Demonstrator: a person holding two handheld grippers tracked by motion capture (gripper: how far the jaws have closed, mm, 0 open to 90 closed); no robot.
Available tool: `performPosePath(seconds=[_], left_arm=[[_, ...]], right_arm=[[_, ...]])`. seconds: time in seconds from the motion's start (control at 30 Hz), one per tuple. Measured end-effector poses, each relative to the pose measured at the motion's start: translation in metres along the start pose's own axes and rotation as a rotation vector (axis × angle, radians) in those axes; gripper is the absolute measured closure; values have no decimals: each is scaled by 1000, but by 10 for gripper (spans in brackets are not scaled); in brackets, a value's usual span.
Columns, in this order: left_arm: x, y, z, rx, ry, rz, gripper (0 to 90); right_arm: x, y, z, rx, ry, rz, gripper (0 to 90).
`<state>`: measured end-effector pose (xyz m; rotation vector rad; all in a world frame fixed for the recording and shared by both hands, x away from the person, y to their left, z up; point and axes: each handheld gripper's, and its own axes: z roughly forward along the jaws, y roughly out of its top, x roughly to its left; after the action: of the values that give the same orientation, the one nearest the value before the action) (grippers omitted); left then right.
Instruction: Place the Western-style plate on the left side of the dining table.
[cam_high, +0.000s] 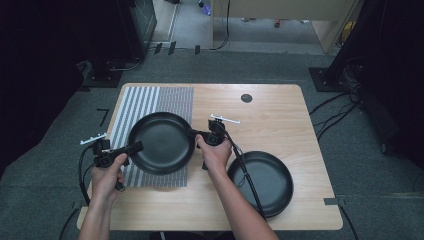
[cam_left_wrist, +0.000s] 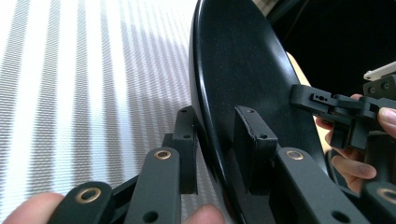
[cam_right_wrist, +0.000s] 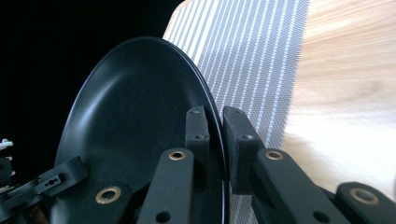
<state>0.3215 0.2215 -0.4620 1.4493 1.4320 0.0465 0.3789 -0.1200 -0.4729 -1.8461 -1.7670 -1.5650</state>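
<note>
A black plate (cam_high: 161, 142) is held over the striped mat (cam_high: 150, 102), pinched at opposite rims by both grippers. My left gripper (cam_high: 135, 147) is shut on its left rim; in the left gripper view the plate (cam_left_wrist: 243, 70) stands on edge between the pads (cam_left_wrist: 187, 140). My right gripper (cam_high: 194, 134) is shut on the right rim, and the right gripper view has the plate (cam_right_wrist: 126, 116) clamped between its pads (cam_right_wrist: 239, 135). A second black plate (cam_high: 261, 182) lies flat on the table (cam_high: 280, 120) at the front right, below the right forearm.
The grey-and-white striped mat covers the table's left part. A small dark round hole (cam_high: 246, 98) sits near the table's far edge. Cables trail from both grippers; the right one (cam_high: 247, 180) crosses the second plate. Dark stands and cables surround the table on the carpet.
</note>
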Motion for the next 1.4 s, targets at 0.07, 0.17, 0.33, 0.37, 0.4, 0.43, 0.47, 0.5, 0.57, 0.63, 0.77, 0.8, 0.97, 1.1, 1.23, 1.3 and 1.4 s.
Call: performPosePath(seconds=[0.07,0.17,0.33,0.37,0.4,0.43,0.47,0.5,0.57,0.63,0.77,0.8,0.97,1.1,1.23,1.3,1.4], left_arm=[[6,2,-1,-12,13,-13,722],[15,4,-2,-24,30,-27,724],[31,6,3,-32,55,-70,735],[33,7,4,-34,60,-75,735],[38,8,6,-35,69,-83,734],[40,8,7,-39,73,-90,733],[45,9,9,-41,80,-99,732],[48,10,10,-44,85,-105,730],[55,14,16,-49,94,-120,729],[60,18,21,-48,100,-122,729],[69,24,31,-34,89,-124,726],[72,25,33,-26,88,-129,724],[80,37,40,-11,98,-137,718],[84,45,48,10,106,-150,715],[88,46,57,31,113,-165,709],[90,45,61,35,120,-171,702],[91,44,64,30,124,-180,694]], right_arm=[[1,1,8,8,-1,0,819],[4,2,22,20,2,7,818],[3,2,43,50,-13,17,811],[2,2,48,54,-20,18,809],[2,2,51,57,-22,26,809],[1,2,56,60,-27,27,809],[1,2,60,62,-29,28,809],[2,2,64,63,-36,28,810],[2,2,72,59,-53,23,810],[0,3,79,64,-68,28,809],[-5,8,87,59,-78,36,809],[-5,10,89,61,-82,35,810],[-5,15,101,60,-100,26,811],[-5,20,107,43,-114,32,810],[-8,22,112,41,-150,20,806],[-10,22,113,33,-159,13,809],[-10,22,114,24,-167,11,814]])
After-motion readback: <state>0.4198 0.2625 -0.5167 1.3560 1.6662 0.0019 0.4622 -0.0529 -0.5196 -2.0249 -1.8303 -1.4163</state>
